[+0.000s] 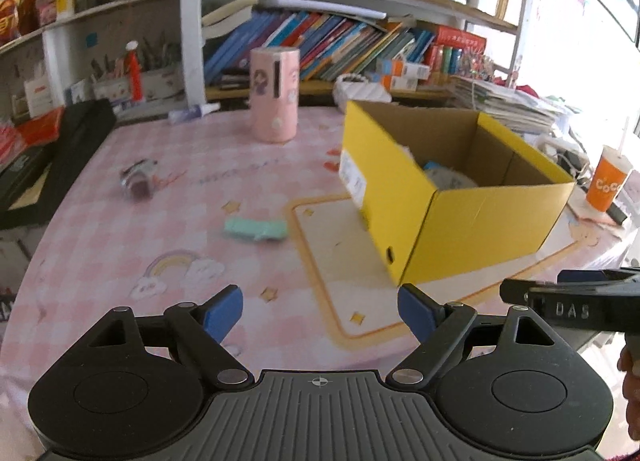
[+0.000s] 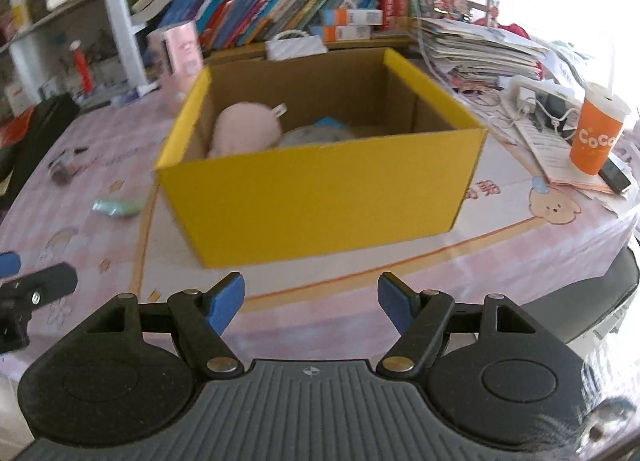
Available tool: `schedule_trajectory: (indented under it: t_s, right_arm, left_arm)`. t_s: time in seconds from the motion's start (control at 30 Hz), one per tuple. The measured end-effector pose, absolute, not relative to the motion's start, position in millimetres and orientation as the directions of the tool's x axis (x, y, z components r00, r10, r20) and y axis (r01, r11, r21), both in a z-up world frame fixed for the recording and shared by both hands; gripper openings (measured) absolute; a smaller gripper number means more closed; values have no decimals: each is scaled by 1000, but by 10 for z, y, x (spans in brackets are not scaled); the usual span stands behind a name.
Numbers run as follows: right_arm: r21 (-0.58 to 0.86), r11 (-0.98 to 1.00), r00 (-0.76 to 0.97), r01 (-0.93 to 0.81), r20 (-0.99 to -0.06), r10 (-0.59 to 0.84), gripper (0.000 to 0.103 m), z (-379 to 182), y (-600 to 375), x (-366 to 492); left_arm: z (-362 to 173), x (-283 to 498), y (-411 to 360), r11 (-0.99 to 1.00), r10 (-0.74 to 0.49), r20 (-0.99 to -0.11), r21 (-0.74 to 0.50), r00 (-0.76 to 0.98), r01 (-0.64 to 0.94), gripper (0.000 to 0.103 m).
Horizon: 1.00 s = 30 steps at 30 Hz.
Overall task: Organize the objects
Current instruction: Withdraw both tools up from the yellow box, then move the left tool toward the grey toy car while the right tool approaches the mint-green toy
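Observation:
A yellow cardboard box (image 1: 492, 225) stands open on the pink table; it also fills the middle of the right wrist view (image 2: 320, 205). Inside it lie a pink plush toy (image 2: 244, 129) and a pale blue-grey item (image 2: 316, 135). A mint-green packet (image 1: 256, 229) lies on the table left of the box, also in the right wrist view (image 2: 116, 208). A small jar (image 1: 138, 180) lies further left. My left gripper (image 1: 320, 311) is open and empty, near the table's front. My right gripper (image 2: 311, 299) is open and empty, in front of the box.
A pink cylinder (image 1: 275, 95) stands behind the packet. An orange CoCo cup (image 2: 596, 135) stands right of the box, beside stacked papers (image 2: 480, 49) and a power strip. A black case (image 1: 48, 165) lies at the left edge. Bookshelves line the back.

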State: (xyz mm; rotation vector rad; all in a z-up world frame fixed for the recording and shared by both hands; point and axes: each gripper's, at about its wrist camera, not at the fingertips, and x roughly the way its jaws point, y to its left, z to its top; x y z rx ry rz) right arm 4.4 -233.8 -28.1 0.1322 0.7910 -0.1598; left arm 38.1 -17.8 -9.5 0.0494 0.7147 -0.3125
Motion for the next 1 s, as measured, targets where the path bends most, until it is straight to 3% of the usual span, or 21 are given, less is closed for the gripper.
schedule_trajectory:
  t_s: [0.47,1.0]
  right_arm:
    - [37,997,699,61,-715,-16,72,-340,-1632,-217]
    - [-6,989,708,-145,-699,100,72,-270,-887,-304]
  left_arm:
    - [-160,100,360,968,-212,-679,-48,703,246,91]
    - [-65,-174,974,991,-132,-640,-66,757,118,91]
